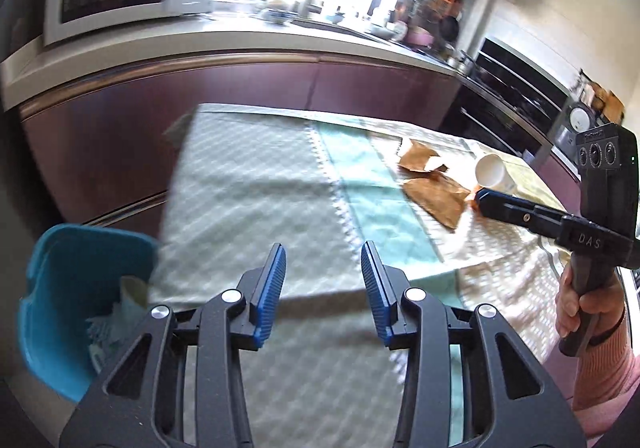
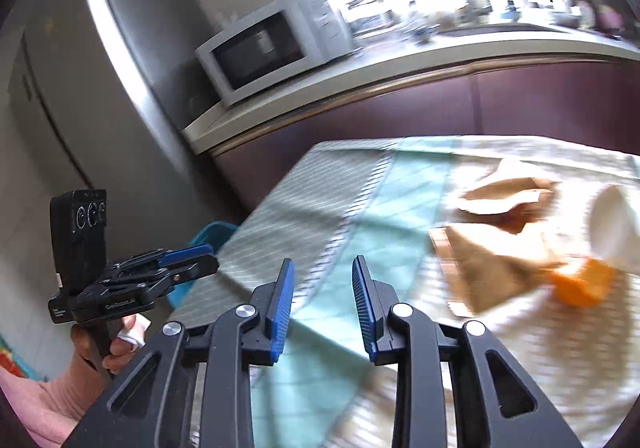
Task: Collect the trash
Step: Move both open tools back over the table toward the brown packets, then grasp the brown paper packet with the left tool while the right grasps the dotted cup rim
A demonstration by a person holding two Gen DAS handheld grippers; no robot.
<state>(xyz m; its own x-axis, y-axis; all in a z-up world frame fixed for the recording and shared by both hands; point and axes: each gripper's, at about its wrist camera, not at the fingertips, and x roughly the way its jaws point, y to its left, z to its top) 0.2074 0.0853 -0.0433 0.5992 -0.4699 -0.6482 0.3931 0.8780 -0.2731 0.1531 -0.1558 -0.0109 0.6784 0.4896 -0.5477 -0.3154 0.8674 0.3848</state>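
Two handheld grippers above a kitchen table spread with a pale green-and-cream tablecloth (image 1: 256,184). The left gripper (image 1: 323,272) has its blue-padded jaws partly apart with nothing between them; only cloth shows in the gap. The right gripper (image 2: 323,290) likewise stands partly open and empty, and in the left wrist view it reaches toward the litter from the right edge, carried in a hand (image 1: 576,304).

The trash yet to be collected lies together on the far right part of the table: a torn brown paper piece (image 1: 420,160), a flatter brown paper bag (image 1: 438,200) just beside it, a white paper cup (image 1: 494,173) lying on its side with its mouth toward the cameras, and a small orange object (image 2: 582,282) touching the cup, too blurred to identify. A teal bin (image 1: 76,280) stands off the left edge of the table, well apart from the litter, with some crumpled pale material already inside.

Handling, as a judgement: every item appears light. The paper is thin and limp, so it should crumple under the pads; a raised torn edge or fold probably offers the best purchase, since a sheet lying flat gives the jaws little to close on. The cup is likely stiff enough to hold but crushable and prone to rolling; pinching its rim wall, one pad inside and one outside, seems safest.
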